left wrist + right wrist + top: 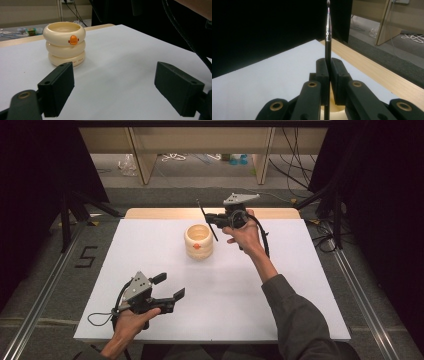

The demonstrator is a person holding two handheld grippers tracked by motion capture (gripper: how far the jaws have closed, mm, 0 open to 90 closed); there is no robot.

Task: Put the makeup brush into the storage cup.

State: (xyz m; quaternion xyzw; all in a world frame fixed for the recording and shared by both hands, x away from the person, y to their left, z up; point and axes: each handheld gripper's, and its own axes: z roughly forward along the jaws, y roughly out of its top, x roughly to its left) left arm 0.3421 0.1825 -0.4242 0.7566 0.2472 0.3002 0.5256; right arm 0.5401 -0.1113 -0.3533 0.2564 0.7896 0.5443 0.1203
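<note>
fingers (323, 75) clamped on brush (328, 32) – above holder (198, 241)

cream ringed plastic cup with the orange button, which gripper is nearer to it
Right. The right gripper, shut on a thin black brush, sits beside the cream ringed plastic cup; the left gripper is open near the table's front edge.

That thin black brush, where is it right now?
In the high view the brush is pinched in the right gripper at the table's far side, slanting just right of the cream holder.
</note>
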